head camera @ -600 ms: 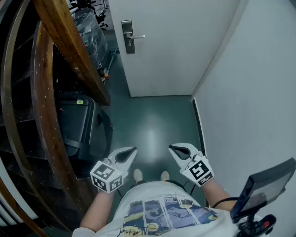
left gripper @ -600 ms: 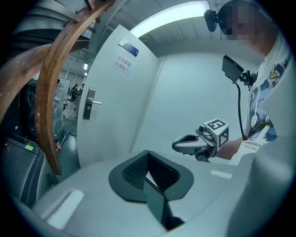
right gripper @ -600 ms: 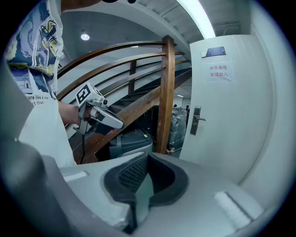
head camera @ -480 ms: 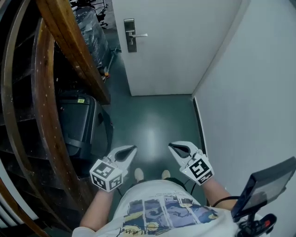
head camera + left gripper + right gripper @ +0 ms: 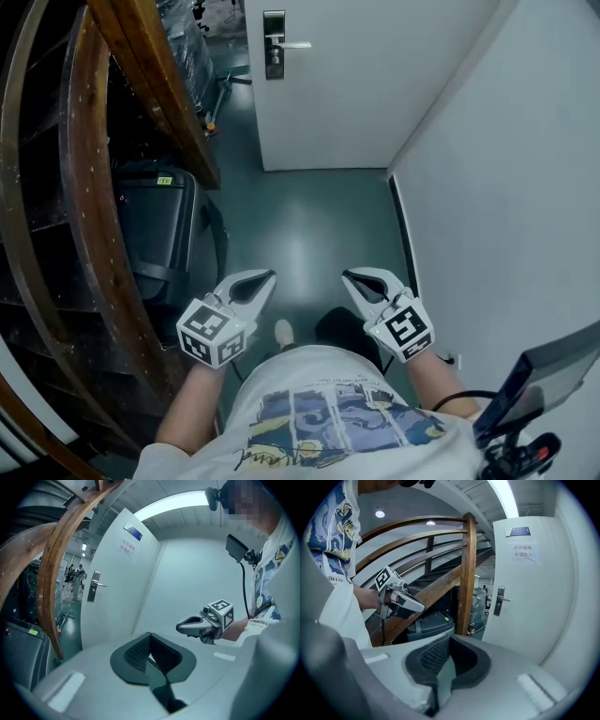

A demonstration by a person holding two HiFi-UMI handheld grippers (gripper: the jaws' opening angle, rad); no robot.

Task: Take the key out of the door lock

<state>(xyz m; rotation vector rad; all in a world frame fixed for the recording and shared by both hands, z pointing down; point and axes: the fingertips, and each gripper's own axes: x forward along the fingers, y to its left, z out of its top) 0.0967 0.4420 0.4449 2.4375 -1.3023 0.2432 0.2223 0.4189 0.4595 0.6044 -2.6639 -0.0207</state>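
A white door point(image 5: 366, 84) stands ahead with a metal lock plate and lever handle point(image 5: 275, 44) near its left edge; the plate also shows in the left gripper view point(image 5: 95, 586) and the right gripper view point(image 5: 500, 601). The key is too small to make out. My left gripper point(image 5: 261, 280) and right gripper point(image 5: 352, 278) are held low in front of my body, well short of the door, both shut and empty. Each one sees the other: the right gripper point(image 5: 183, 626) and the left gripper point(image 5: 419, 606).
A curved wooden stair rail point(image 5: 159, 103) runs along the left, with a black case point(image 5: 155, 234) below it. A white wall point(image 5: 525, 187) closes the right side. The green floor point(image 5: 309, 225) leads to the door. A screen on a mount point(image 5: 548, 384) sits at lower right.
The view has moved forward toward the door; the lock plate sits higher in the frame. Both grippers have risen slightly and stay shut.
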